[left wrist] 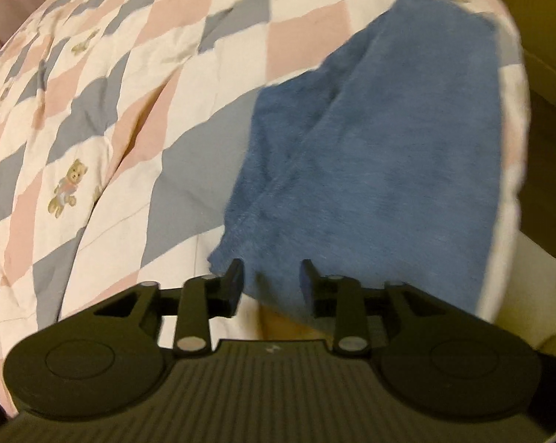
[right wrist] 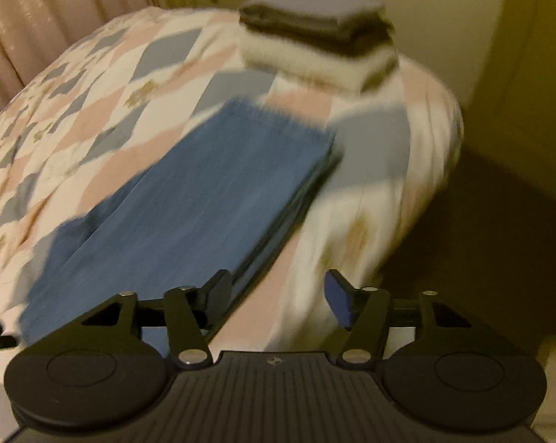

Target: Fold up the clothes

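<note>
Both claws, left (left wrist: pixel 271 280) and right (right wrist: pixel 276 297), hang apart and empty at the near end of the blue garment (left wrist: pixel 381 155), which lies by the bed's (left wrist: pixel 93 92) right edge and could slide off if tugged.

Dim, yellowish room light; the right wrist view is smeared with motion blur, and fisheye bends both views' edges.

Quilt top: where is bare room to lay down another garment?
The checked quilt is bare left of the blue fleece garment, out toward the pink curtain. The right edge is crowded: the fleece lies along it, with the folded stack at the far corner.
</note>
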`<state>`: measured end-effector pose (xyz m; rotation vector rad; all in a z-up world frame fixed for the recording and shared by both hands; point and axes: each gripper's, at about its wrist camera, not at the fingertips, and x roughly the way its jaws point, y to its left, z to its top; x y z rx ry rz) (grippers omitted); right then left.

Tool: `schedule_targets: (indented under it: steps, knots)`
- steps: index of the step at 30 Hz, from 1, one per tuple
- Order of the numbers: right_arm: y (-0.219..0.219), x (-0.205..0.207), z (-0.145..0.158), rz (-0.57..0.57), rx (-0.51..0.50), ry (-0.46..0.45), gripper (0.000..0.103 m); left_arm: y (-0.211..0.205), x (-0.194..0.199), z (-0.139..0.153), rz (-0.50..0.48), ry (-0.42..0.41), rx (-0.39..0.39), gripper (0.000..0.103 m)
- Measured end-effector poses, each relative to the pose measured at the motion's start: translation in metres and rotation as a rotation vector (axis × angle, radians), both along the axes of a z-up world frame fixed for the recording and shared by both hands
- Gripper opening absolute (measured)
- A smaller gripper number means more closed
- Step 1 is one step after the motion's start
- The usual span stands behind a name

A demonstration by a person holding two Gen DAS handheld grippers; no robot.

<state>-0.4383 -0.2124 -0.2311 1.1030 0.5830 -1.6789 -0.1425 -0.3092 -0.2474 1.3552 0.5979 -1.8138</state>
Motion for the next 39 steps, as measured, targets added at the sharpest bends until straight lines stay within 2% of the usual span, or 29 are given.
schedule_targets:
  steps: [1, 3, 5, 7, 11, 15, 18, 28, 33, 39]
  knots:
    - [0.013, 0.014, 0.004, -0.032, 0.013, -0.023, 0.066, 0.007, 0.004, 0.011, -0.016, 0.014, -0.007, 0.04]
    - [0.032, 0.044, 0.014, -0.072, 0.024, -0.059, 0.069, 0.019, 0.01, 0.032, -0.044, 0.035, -0.021, 0.041]
    - [0.042, 0.067, 0.028, -0.099, 0.012, -0.083, 0.075, 0.03, 0.018, 0.053, -0.067, 0.044, -0.039, 0.044]
    - [0.051, 0.087, 0.044, -0.124, -0.005, -0.104, 0.076, 0.039, 0.023, 0.071, -0.082, 0.042, -0.068, 0.047]
    - [0.066, 0.116, 0.077, -0.163, -0.059, -0.101, 0.086, 0.051, 0.032, 0.106, -0.091, 0.062, -0.136, 0.064]
    - [0.084, 0.128, 0.098, -0.207, -0.11, -0.103, 0.088, 0.064, 0.032, 0.134, -0.169, 0.102, -0.186, 0.064]
    - [0.095, 0.134, 0.101, -0.238, -0.127, -0.091, 0.088, 0.069, 0.028, 0.143, -0.215, 0.119, -0.209, 0.064]
    - [0.127, 0.139, 0.092, -0.332, -0.098, -0.073, 0.088, 0.085, 0.015, 0.15, -0.328, 0.141, -0.217, 0.065]
    - [0.132, 0.142, 0.089, -0.334, -0.075, -0.062, 0.088, 0.091, 0.011, 0.136, -0.349, 0.128, -0.178, 0.066]
    - [0.133, 0.151, 0.081, -0.29, -0.043, -0.063, 0.089, 0.096, 0.015, 0.11, -0.341, 0.076, -0.13, 0.066]
